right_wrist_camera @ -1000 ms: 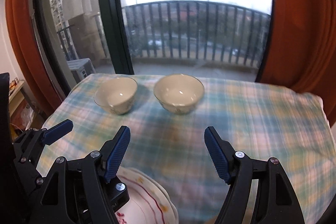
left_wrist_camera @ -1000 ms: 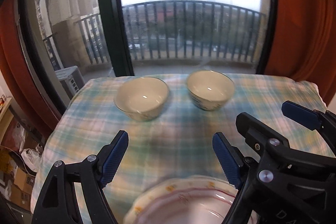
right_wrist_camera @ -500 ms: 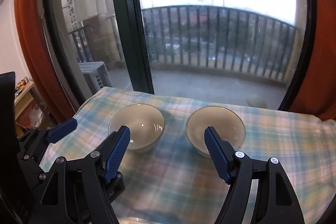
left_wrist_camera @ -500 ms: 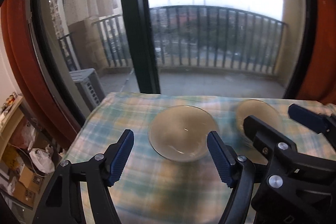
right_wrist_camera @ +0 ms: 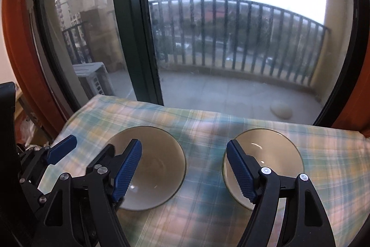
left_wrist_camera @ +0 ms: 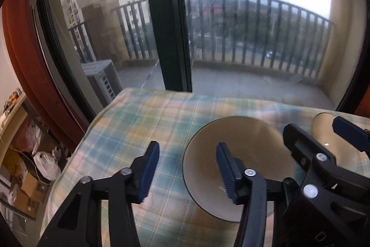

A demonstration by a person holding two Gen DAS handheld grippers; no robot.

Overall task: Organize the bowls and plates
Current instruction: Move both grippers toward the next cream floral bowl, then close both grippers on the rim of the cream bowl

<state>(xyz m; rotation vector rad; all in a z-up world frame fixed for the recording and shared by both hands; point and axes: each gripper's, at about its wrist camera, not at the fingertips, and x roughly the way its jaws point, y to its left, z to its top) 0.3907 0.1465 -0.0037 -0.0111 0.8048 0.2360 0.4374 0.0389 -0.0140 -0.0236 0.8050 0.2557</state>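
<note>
Two cream bowls stand side by side on the plaid tablecloth [right_wrist_camera: 203, 219]. The left bowl [right_wrist_camera: 159, 168] also shows in the left wrist view [left_wrist_camera: 254, 154]. The right bowl [right_wrist_camera: 275, 154] shows partly in the left wrist view [left_wrist_camera: 323, 129], behind the right gripper's finger. My left gripper [left_wrist_camera: 187, 168] is open and empty, its right finger over the left bowl's near rim. My right gripper [right_wrist_camera: 182, 168] is open and empty, one finger over each bowl. The plate is out of view.
The table's far edge [right_wrist_camera: 208, 110] lies close to a glass balcony door with a dark frame [right_wrist_camera: 136, 38]. The table's left edge [left_wrist_camera: 76, 154] drops to clutter and boxes [left_wrist_camera: 27, 189] on the floor. Orange curtains hang at both sides.
Both grippers have moved forward toward the bowls, and the left one has shifted left. The plate near the front has dropped out of view. Both stay open.
</note>
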